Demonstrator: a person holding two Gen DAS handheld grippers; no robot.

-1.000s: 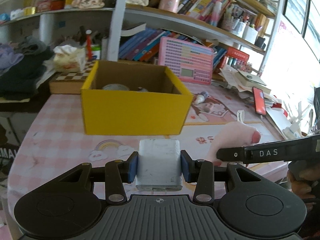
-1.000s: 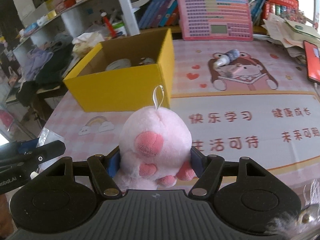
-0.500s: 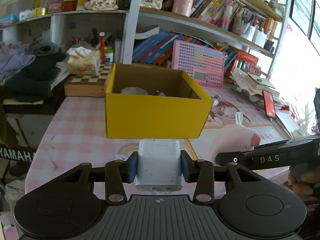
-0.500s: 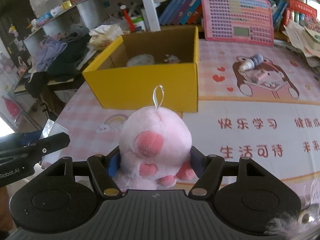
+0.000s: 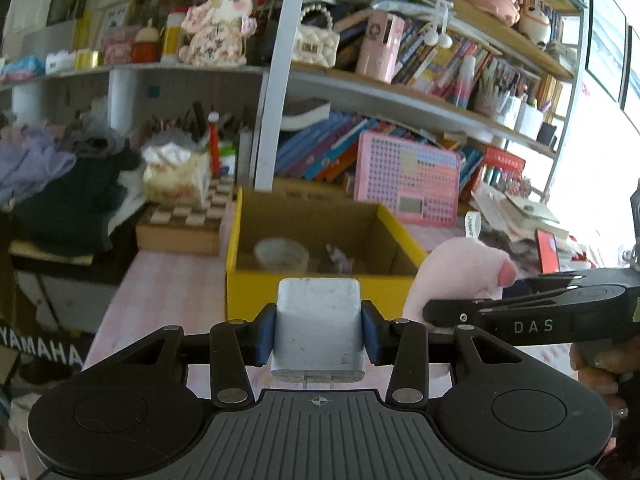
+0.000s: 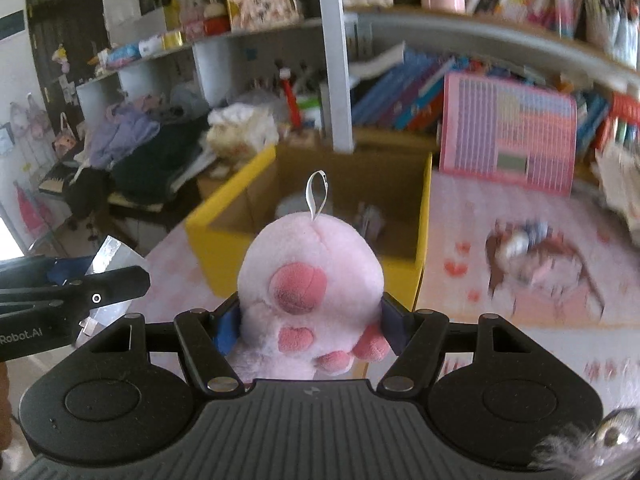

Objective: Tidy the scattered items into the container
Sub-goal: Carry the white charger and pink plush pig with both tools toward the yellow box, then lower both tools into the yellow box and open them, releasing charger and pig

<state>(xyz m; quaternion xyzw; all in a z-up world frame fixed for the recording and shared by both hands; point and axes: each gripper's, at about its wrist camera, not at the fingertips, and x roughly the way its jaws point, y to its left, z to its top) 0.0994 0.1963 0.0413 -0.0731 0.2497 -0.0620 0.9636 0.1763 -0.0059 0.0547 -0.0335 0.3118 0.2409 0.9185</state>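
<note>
The left gripper (image 5: 319,334) pinches a white charger block (image 5: 319,330) while the right gripper (image 6: 308,320) squeezes a pink plush toy (image 6: 310,276), both poised short of the yellow cardboard box (image 5: 320,240) ahead, probably for dropping in.

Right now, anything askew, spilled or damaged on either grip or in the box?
Nothing stands out. The left gripper holds the white charger squarely between its pads, the right gripper holds the pink plush toy centred, and the yellow box stands upright on the table with a few items already inside.
</note>
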